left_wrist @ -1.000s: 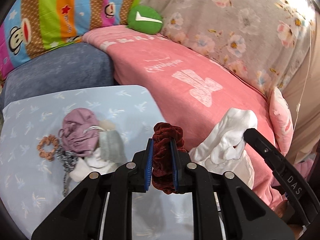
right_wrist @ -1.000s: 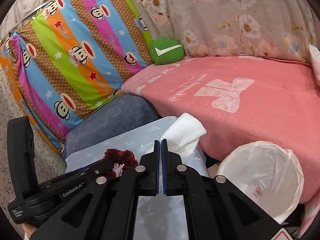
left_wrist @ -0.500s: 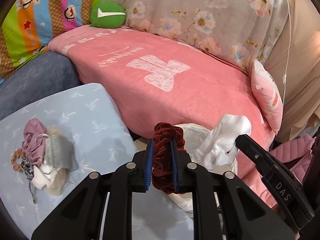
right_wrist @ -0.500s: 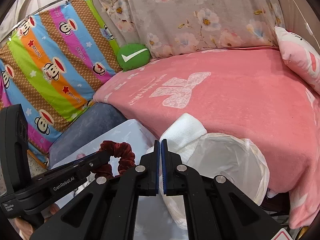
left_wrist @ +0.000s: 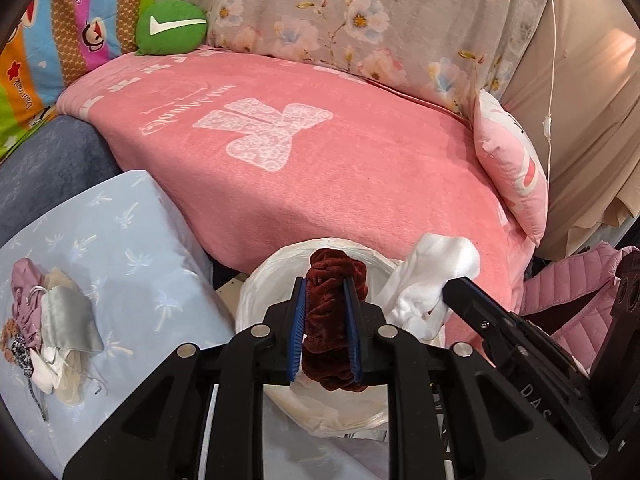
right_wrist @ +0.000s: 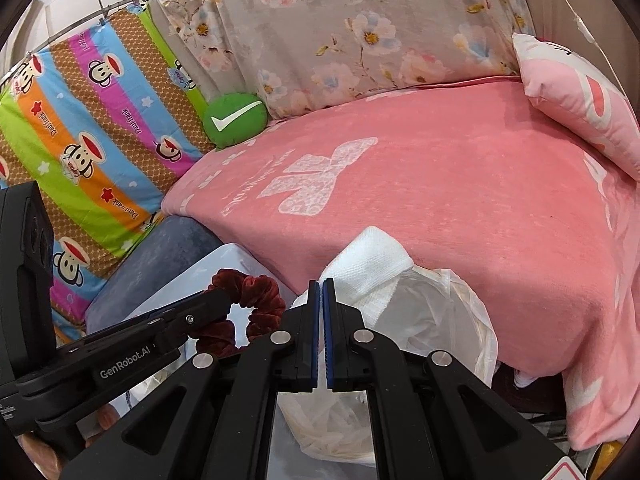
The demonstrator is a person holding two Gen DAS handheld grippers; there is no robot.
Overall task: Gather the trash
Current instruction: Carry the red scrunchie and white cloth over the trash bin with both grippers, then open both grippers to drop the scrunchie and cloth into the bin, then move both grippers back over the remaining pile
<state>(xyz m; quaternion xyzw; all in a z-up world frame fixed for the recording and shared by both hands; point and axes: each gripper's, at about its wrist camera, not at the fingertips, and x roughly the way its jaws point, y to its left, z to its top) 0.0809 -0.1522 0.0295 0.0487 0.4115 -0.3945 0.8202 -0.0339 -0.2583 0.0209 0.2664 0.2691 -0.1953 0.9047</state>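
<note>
Blue-padded fingers (left_wrist: 298, 332) of the left gripper (left_wrist: 325, 332) are easing apart around a dark red velvet scrunchie (left_wrist: 332, 320), still between them, over the white-lined trash bin (left_wrist: 256, 300). Soft and light, it seems best pinched across its band. Beside it, the right gripper (right_wrist: 320, 320) is clamped on a limp white cloth (right_wrist: 372, 264). Beyond lies the pink blanket (left_wrist: 340, 160).

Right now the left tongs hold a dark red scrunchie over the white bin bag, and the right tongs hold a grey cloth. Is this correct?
Not quite. The right tongs hold a white cloth, not grey; the right wrist view shows it. The left tongs, jaws opening, have the dark red scrunchie between them over the white bin bag.
</note>
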